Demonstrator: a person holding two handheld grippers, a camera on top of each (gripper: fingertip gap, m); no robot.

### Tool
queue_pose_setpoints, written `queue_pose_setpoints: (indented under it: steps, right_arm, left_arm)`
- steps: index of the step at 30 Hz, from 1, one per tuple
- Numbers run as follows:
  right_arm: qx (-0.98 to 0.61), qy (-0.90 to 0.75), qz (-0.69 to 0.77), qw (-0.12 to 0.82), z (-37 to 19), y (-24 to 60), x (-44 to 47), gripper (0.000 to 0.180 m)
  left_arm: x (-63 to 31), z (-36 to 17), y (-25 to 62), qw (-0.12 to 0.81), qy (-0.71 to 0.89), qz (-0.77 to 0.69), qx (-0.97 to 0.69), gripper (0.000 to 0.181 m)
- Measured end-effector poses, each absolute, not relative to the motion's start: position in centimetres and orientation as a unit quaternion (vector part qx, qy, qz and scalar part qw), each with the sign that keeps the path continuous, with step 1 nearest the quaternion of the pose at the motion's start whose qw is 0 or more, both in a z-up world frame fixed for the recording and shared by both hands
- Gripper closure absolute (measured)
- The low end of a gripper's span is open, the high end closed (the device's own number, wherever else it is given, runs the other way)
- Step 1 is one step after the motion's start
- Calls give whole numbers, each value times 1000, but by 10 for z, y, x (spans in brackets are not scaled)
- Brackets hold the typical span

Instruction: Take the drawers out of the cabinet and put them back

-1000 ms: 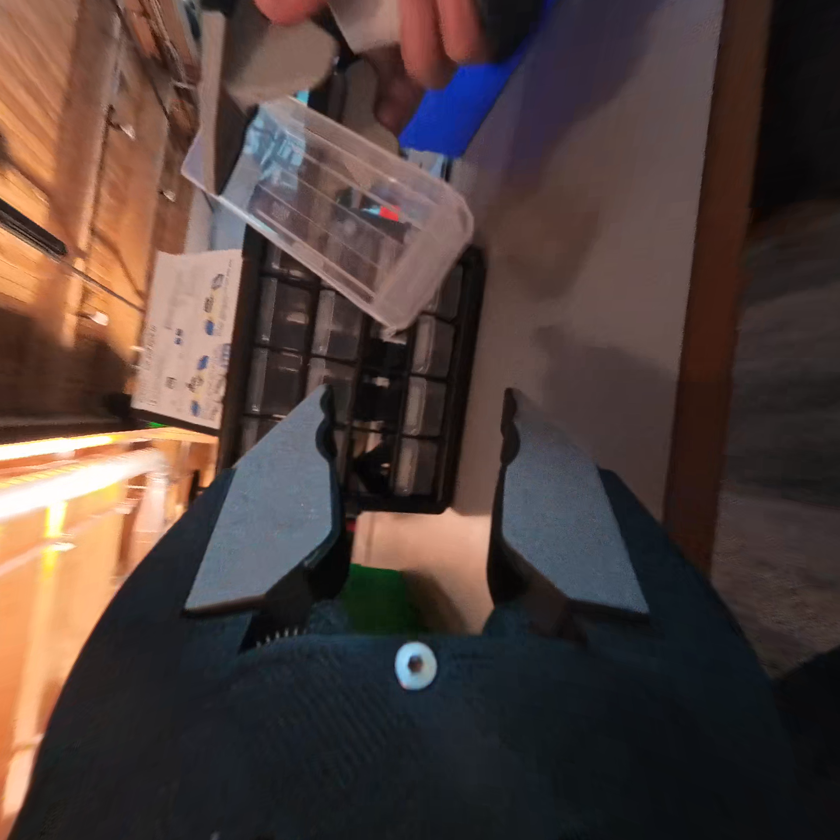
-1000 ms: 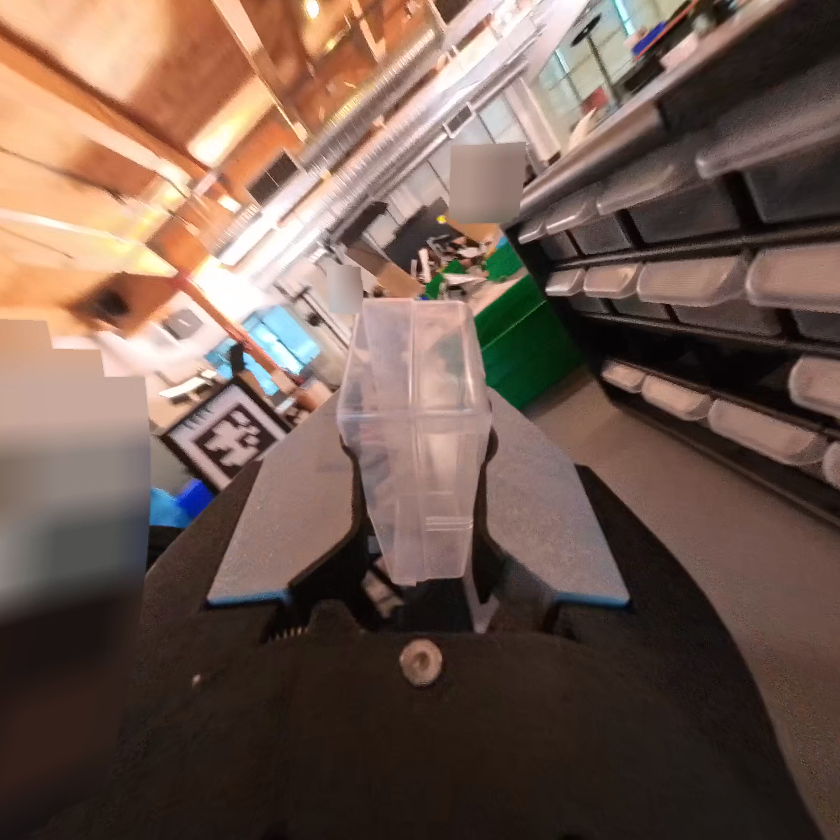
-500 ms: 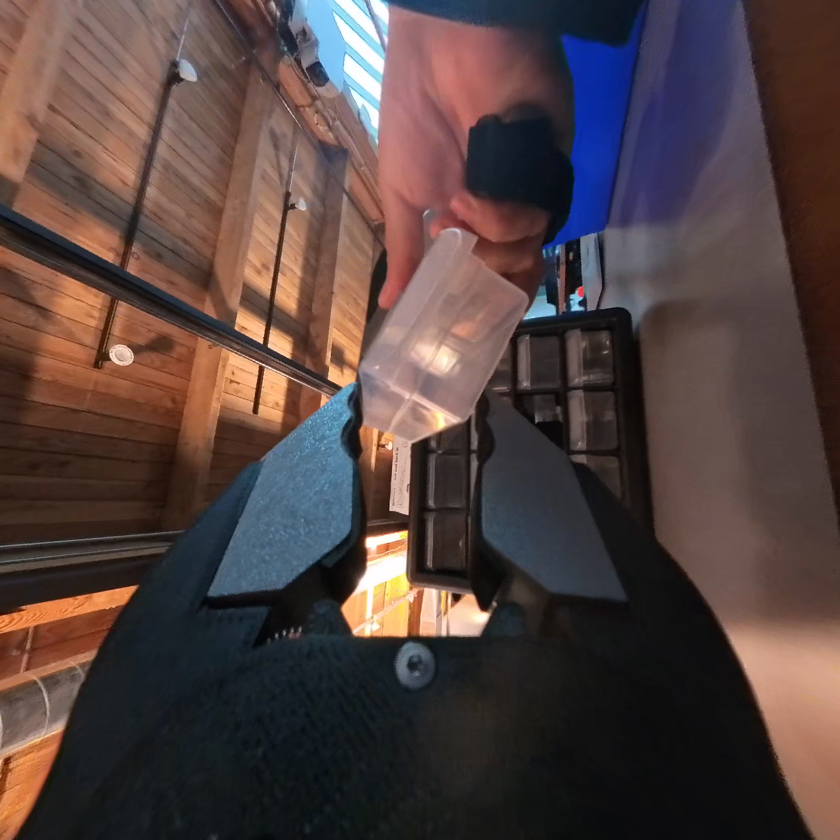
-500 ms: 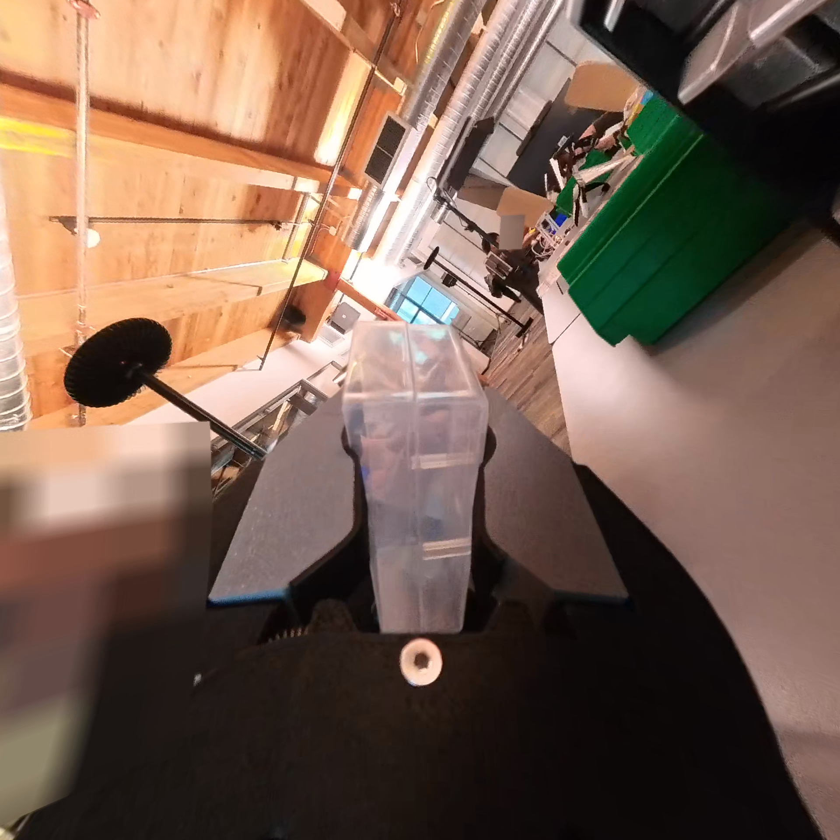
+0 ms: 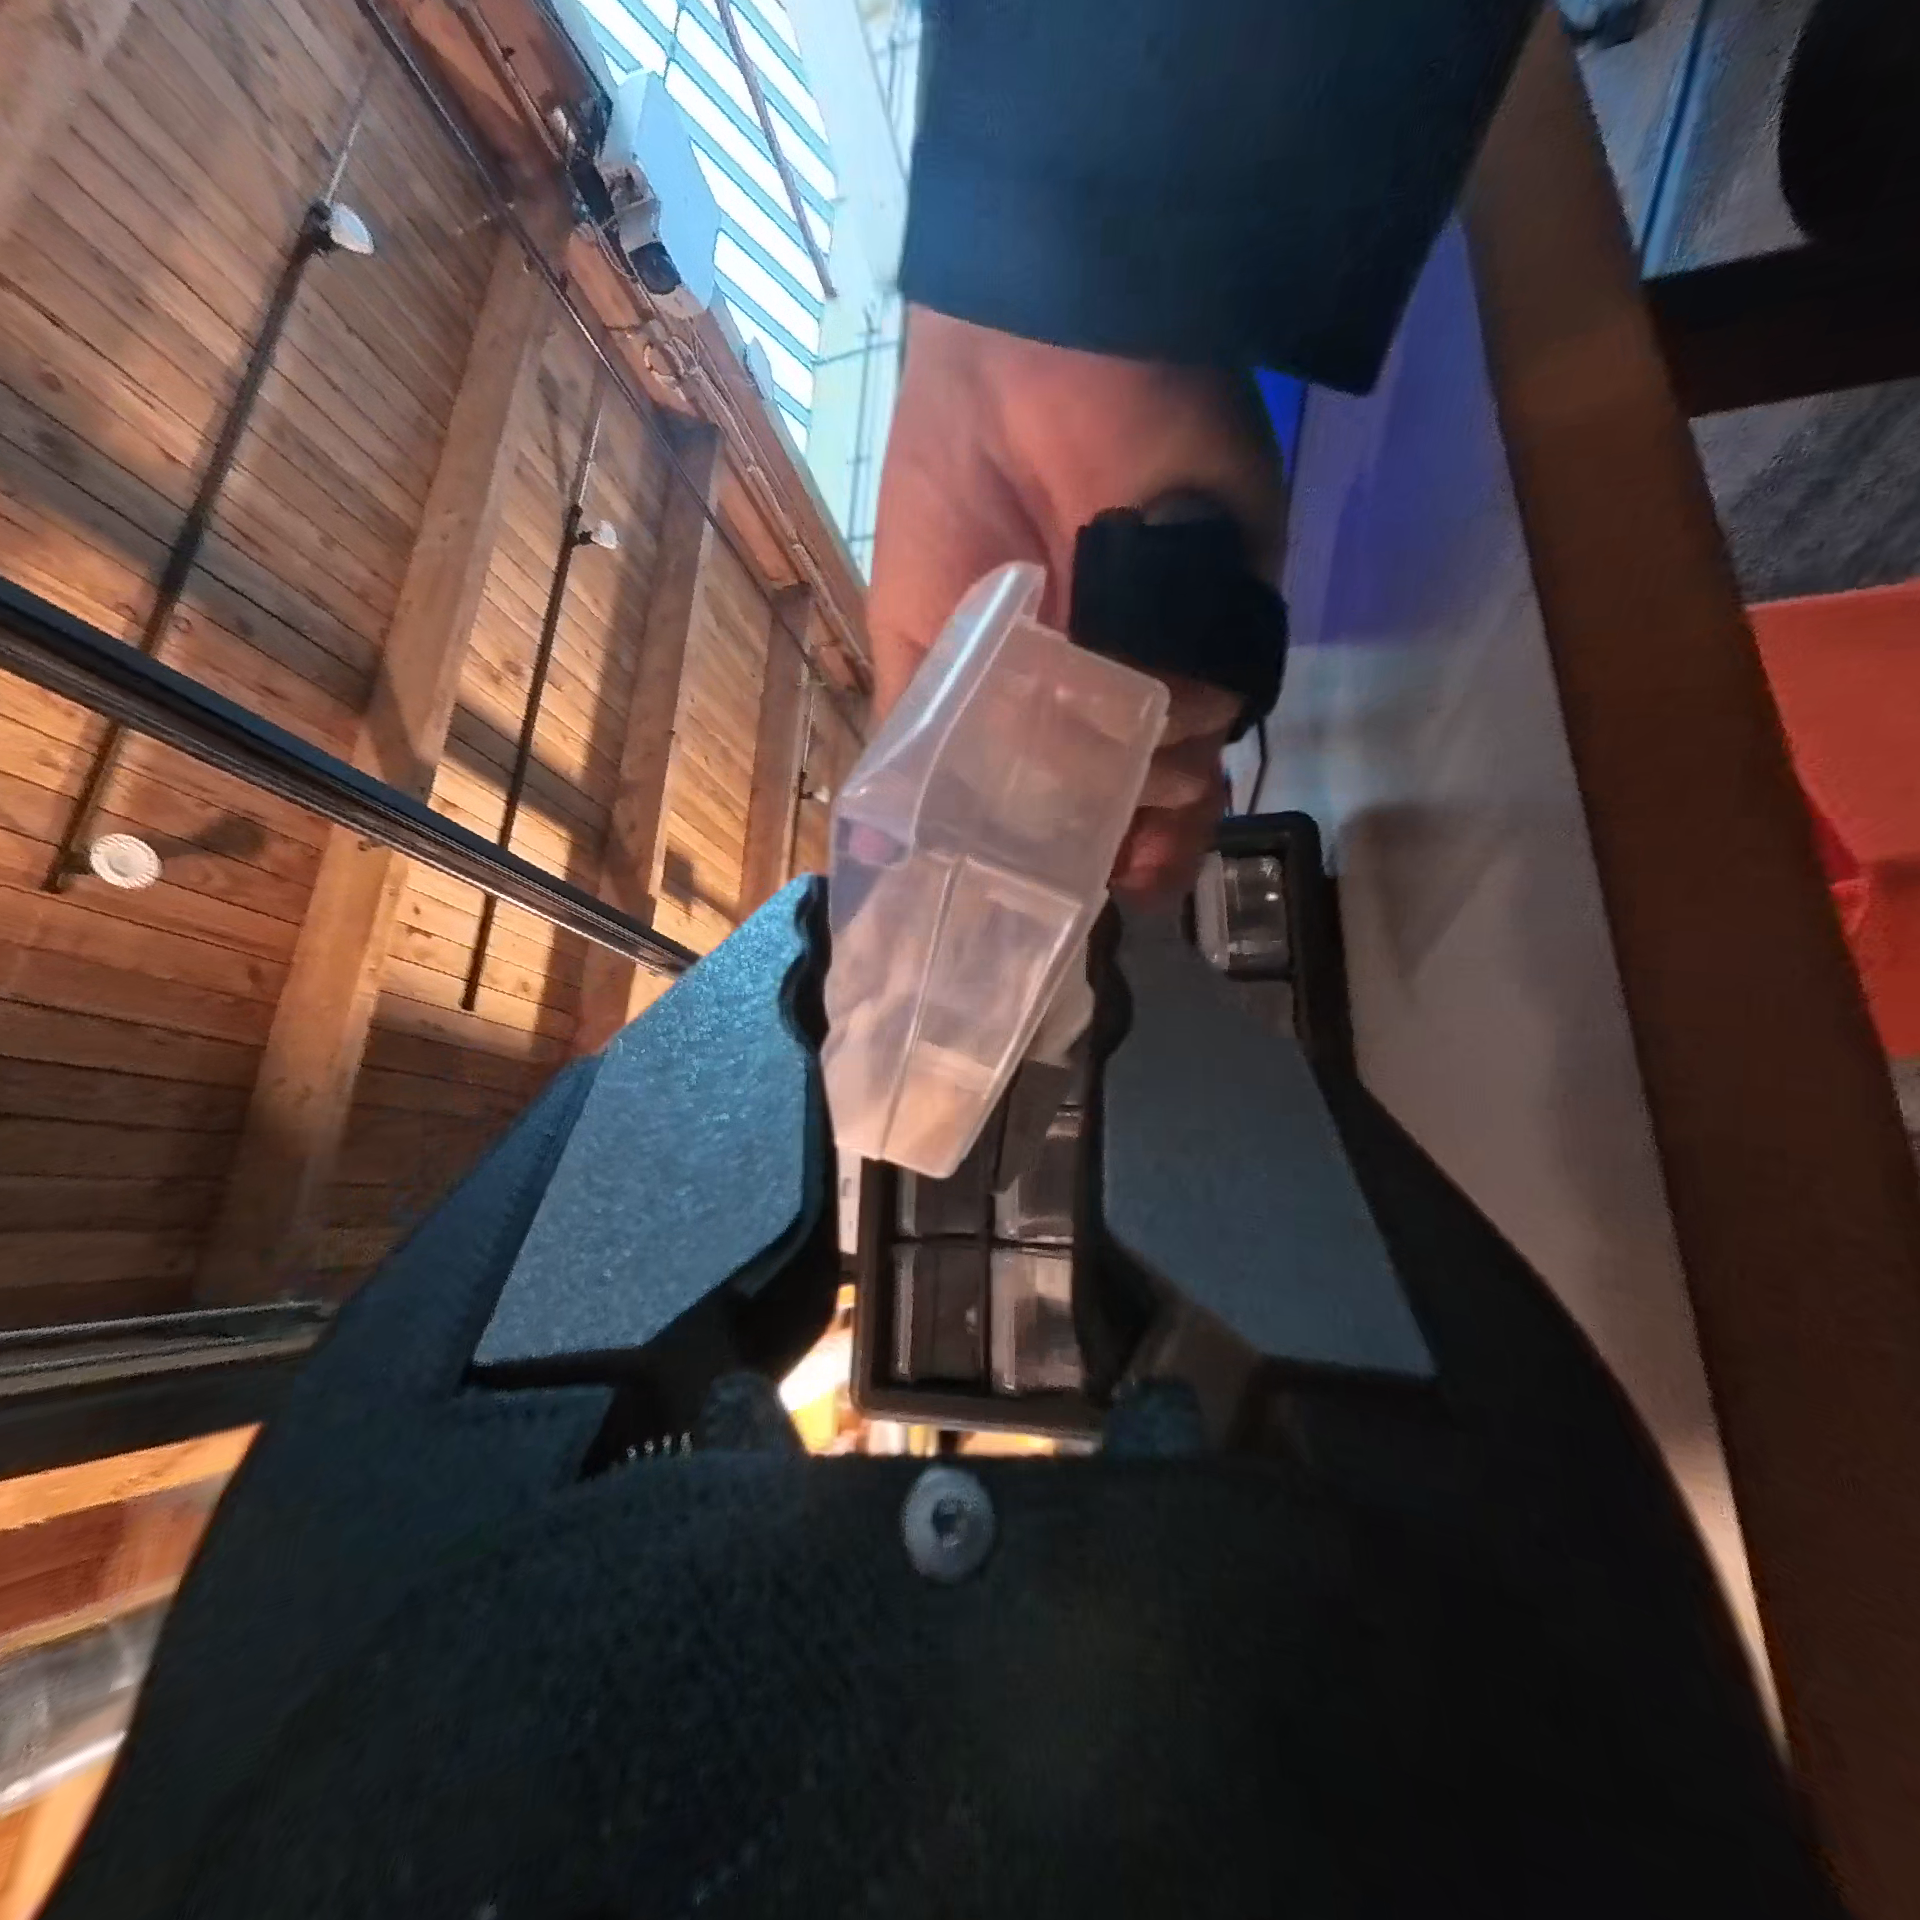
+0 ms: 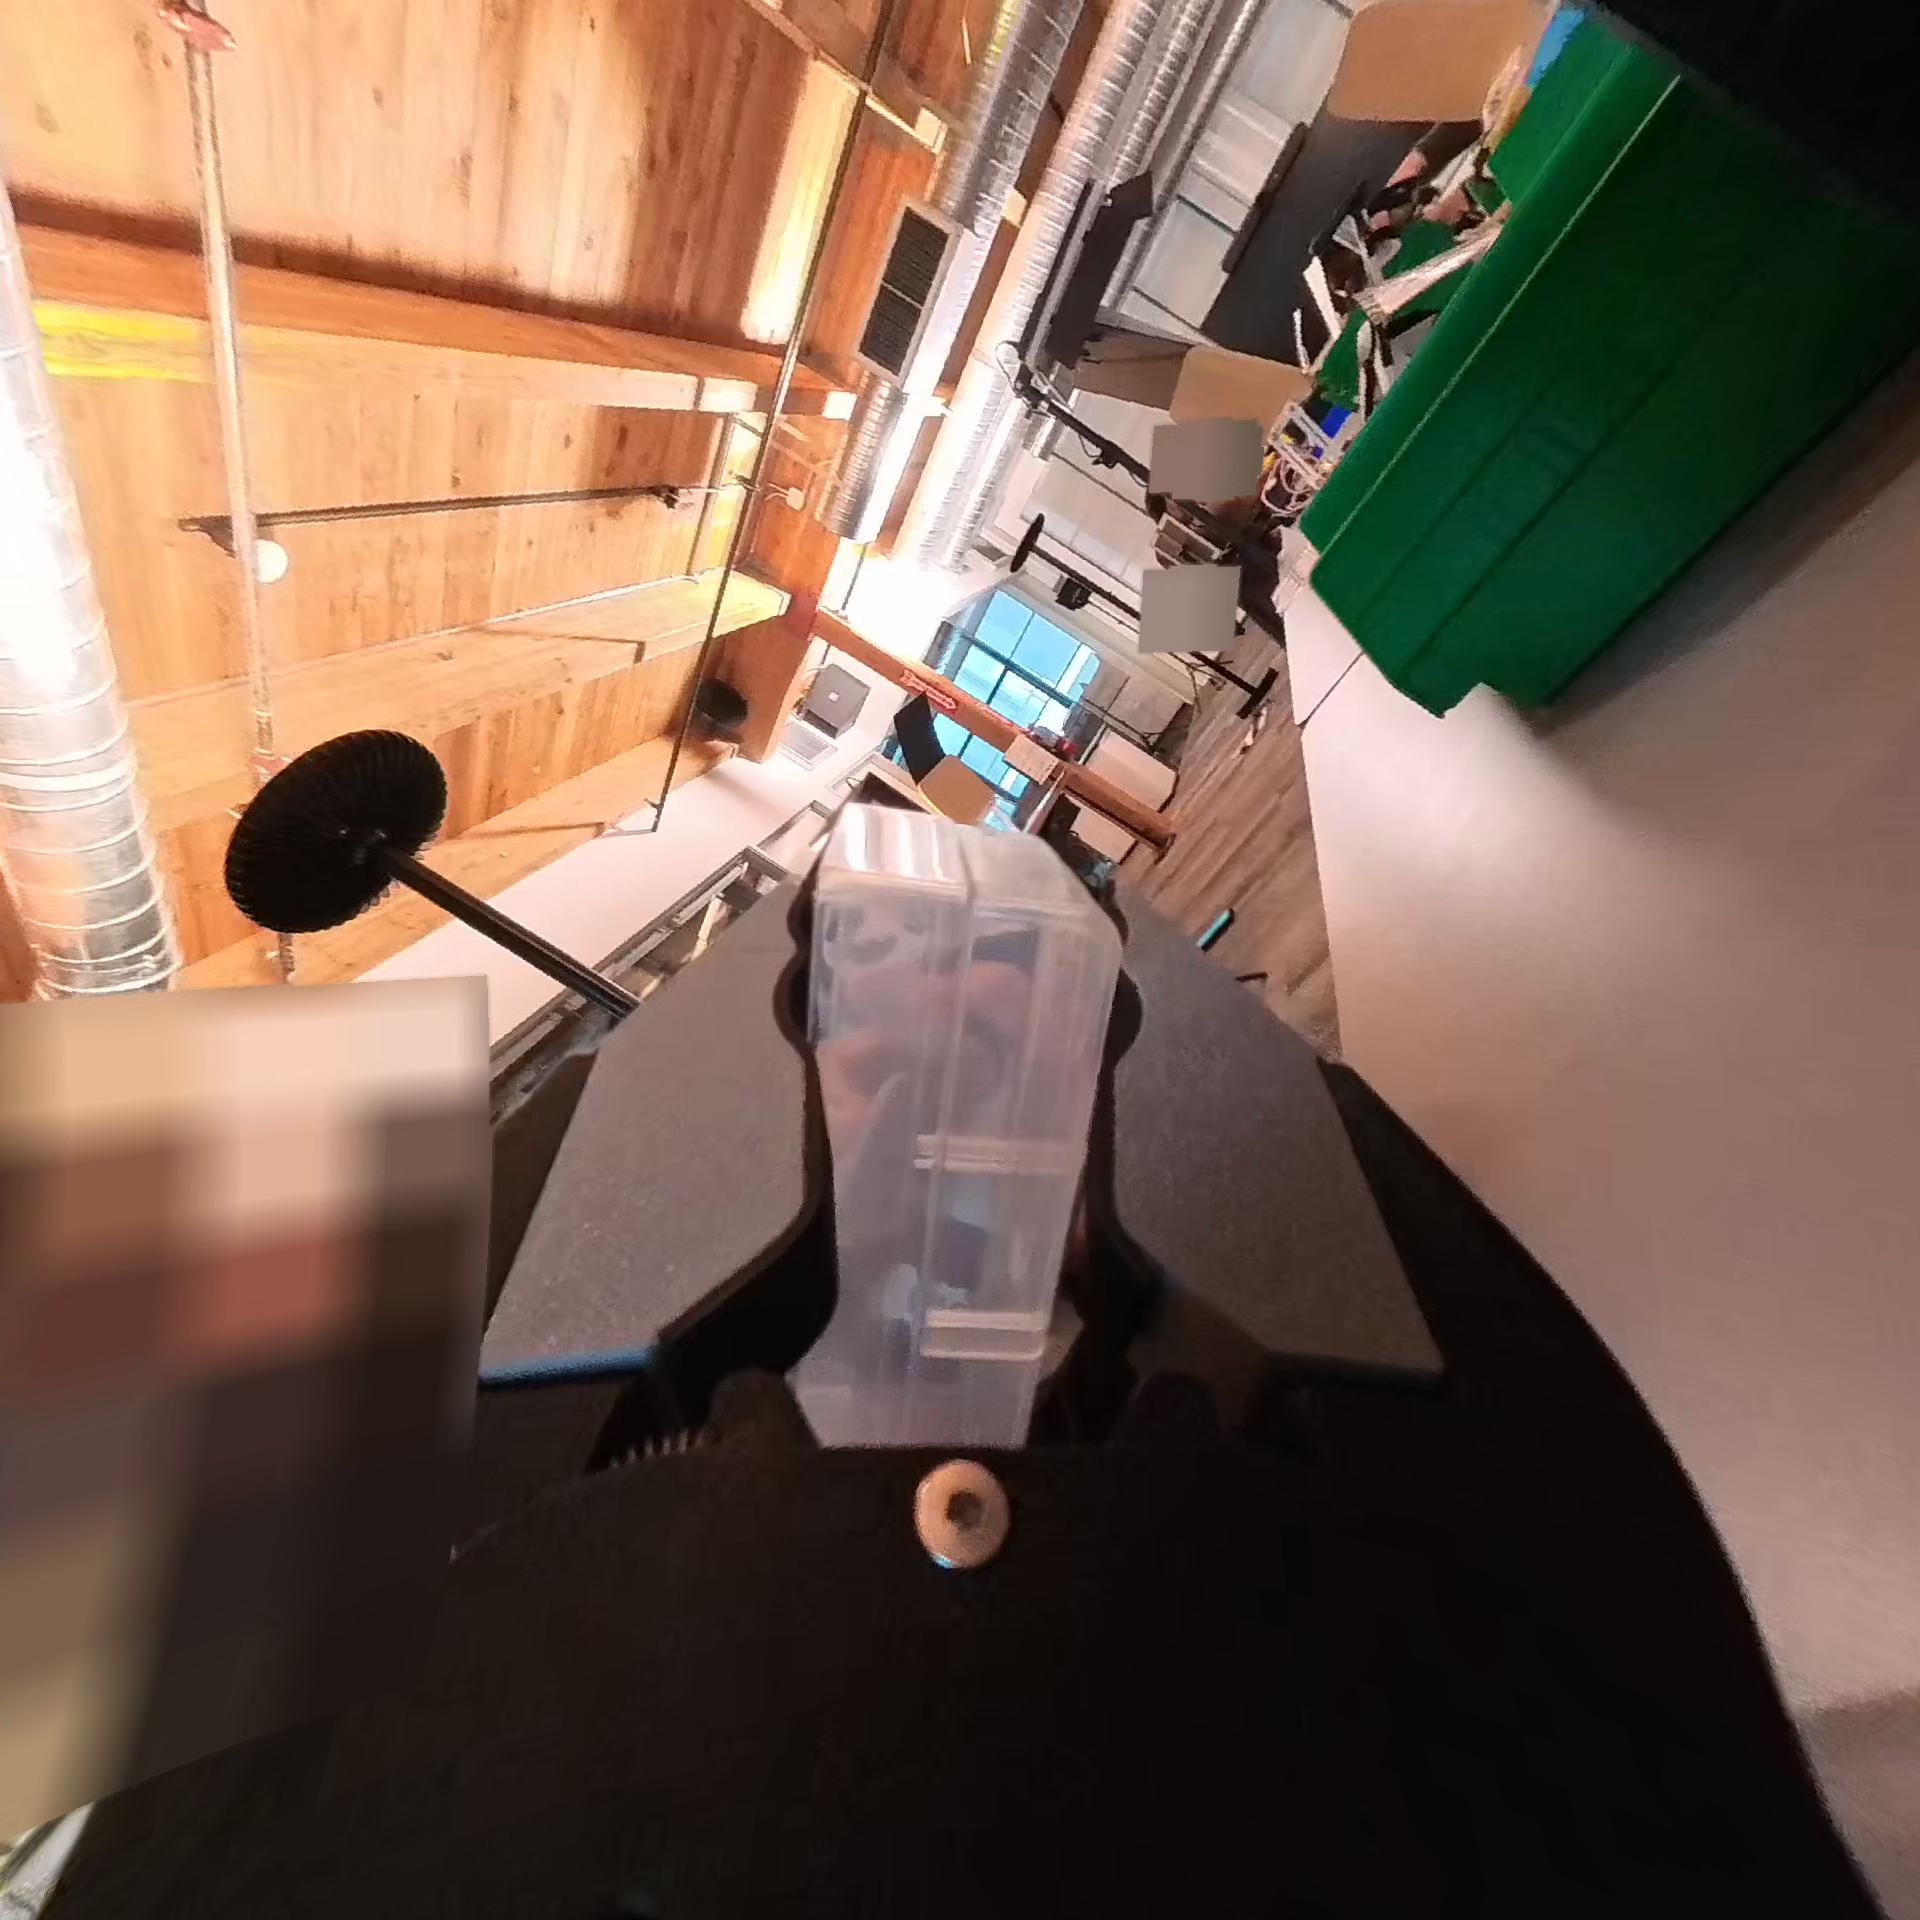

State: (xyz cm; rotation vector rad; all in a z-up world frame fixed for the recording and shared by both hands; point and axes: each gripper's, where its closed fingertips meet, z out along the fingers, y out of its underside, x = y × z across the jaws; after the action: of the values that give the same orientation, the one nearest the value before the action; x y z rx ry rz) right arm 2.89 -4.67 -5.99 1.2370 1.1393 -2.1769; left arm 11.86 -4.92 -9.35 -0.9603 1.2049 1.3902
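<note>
A clear plastic drawer [image 5: 997,790] hangs in the air between both grippers. In the left wrist view my left gripper [image 5: 956,935] has its fingers closed against the drawer's two sides at one end. A hand [image 5: 987,468] in a dark sleeve holds the other end from above. In the right wrist view my right gripper [image 6: 961,956] is shut on the same drawer [image 6: 956,1143], which runs lengthwise between the fingers. The black cabinet [image 5: 977,1320] with small clear drawers stands behind the left fingers on the pale table [image 5: 1455,1039].
A wooden table edge [image 5: 1662,935] runs along the right of the left wrist view. A green bin [image 6: 1558,416] stands on the pale table [image 6: 1610,1039]. A black disc on a rod [image 6: 332,831] is at the left. Wooden walls and ducts are behind.
My left gripper went from wide open below the drawer to closed around its end. The right gripper swung the drawer away from the cabinet toward the left gripper and kept hold of it.
</note>
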Motion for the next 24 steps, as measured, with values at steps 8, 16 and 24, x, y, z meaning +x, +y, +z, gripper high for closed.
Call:
queue_pose_setpoints:
  steps: [8, 16, 24]
  right_arm:
    - [451, 417, -770, 172, -60, -41, 29, 112]
    - [470, 432, -759, 125, -62, -24, 29, 110]
    - [449, 612, -640, -124, -42, -8, 54, 93]
  left_arm:
    - [117, -83, -55, 544, 480, 542, -424, 133]
    - [107, -57, -63, 603, 430, 501, -448, 134]
    - [74, -57, -63, 649, 369, 358, -561, 134]
